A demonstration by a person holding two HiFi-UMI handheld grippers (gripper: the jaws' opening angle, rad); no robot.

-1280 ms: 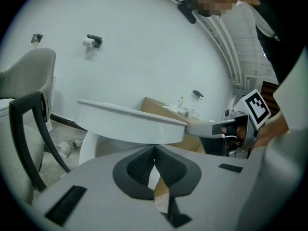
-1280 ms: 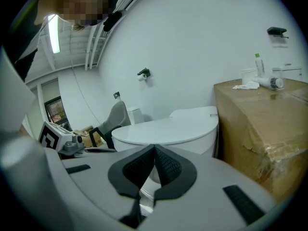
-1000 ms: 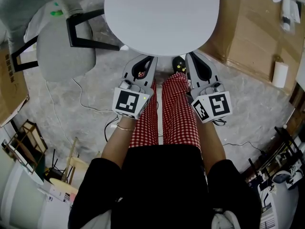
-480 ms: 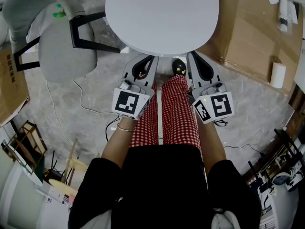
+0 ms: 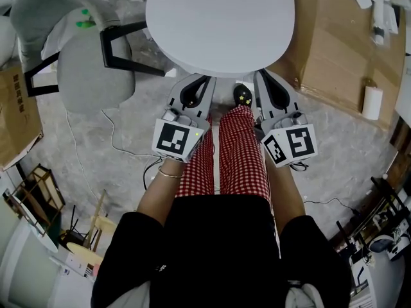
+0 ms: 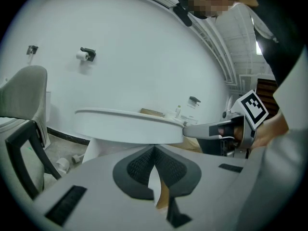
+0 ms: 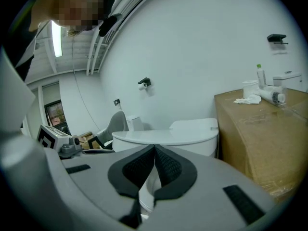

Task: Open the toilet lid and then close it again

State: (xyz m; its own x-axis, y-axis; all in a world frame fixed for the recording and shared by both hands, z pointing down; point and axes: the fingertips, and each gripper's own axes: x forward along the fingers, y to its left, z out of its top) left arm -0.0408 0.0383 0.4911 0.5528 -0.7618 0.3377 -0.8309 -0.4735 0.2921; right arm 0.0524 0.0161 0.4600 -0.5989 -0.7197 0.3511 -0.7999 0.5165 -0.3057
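Observation:
The white toilet lid [image 5: 220,21] lies closed and flat over the bowl, seen from above. My left gripper [image 5: 207,78] is shut and empty, its tips just at the lid's front edge, left of centre. My right gripper [image 5: 256,74] is also shut and empty, at the front edge right of centre. In the left gripper view the lid [image 6: 126,124] sits just above and beyond the shut left gripper [image 6: 154,148], with the right gripper's body to the right. In the right gripper view the lid [image 7: 163,136] and cistern [image 7: 193,125] stand beyond the shut right gripper [image 7: 154,147].
A grey chair [image 5: 82,55] stands left of the toilet. A large cardboard box [image 5: 335,38] fills the right side, with a paper roll [image 5: 372,101] beside it. Cables [image 5: 115,136] trail over the floor. The person's legs in red checked trousers [image 5: 243,156] stand between the grippers.
The head view has drifted slightly, so the lid and chair sit a little further right and lower. Both grippers stay shut at the lid's front edge.

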